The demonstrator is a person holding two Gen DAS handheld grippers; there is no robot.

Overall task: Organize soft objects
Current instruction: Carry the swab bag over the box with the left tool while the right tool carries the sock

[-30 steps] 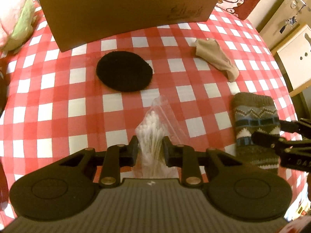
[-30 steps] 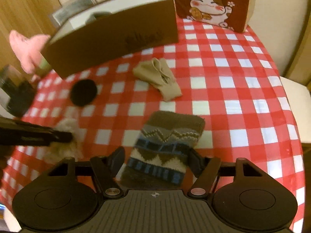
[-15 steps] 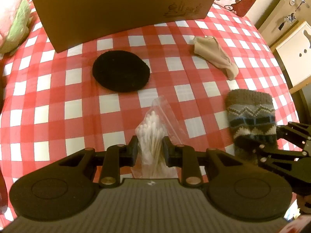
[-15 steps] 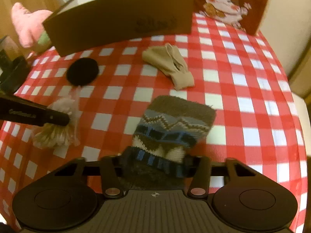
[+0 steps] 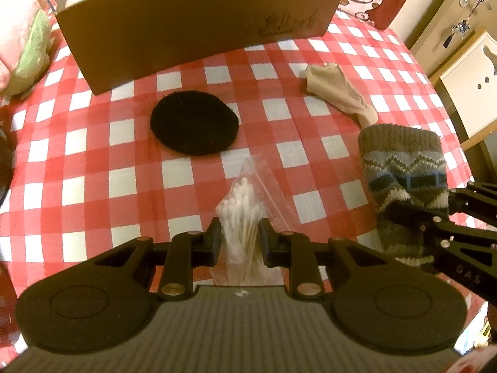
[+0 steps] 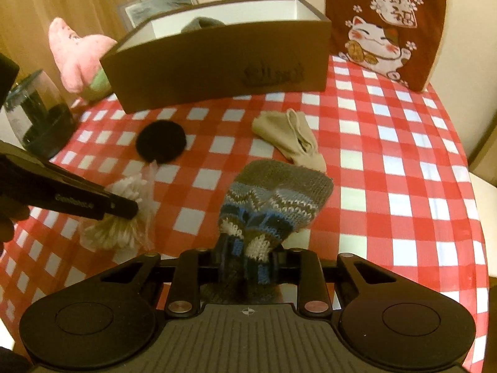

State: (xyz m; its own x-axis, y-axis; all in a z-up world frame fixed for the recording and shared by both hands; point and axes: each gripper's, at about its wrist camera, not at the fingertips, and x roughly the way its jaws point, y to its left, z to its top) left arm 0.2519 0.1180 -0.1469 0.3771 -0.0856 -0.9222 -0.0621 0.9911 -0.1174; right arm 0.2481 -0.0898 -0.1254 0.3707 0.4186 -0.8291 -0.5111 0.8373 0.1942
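My left gripper (image 5: 239, 238) is shut on a clear bag of cotton swabs (image 5: 241, 217), held just above the checked tablecloth; the bag also shows in the right wrist view (image 6: 124, 214). My right gripper (image 6: 247, 262) is shut on a knitted patterned sock (image 6: 270, 208) and lifts its near end; the sock also shows at the right of the left wrist view (image 5: 403, 174). A black round pad (image 5: 194, 121) and a beige sock (image 5: 338, 93) lie on the cloth. A brown cardboard box (image 6: 217, 62) stands open at the back.
A pink and green plush toy (image 6: 77, 59) sits left of the box. A glass jar (image 6: 34, 115) stands at the left table edge. A red lucky-cat cushion (image 6: 385, 25) leans at the back right. The table edge (image 6: 478, 205) curves along the right.
My right gripper has closed on the knitted sock and raised its near end. My left gripper has kept hold of the swab bag and moved slightly toward the box.
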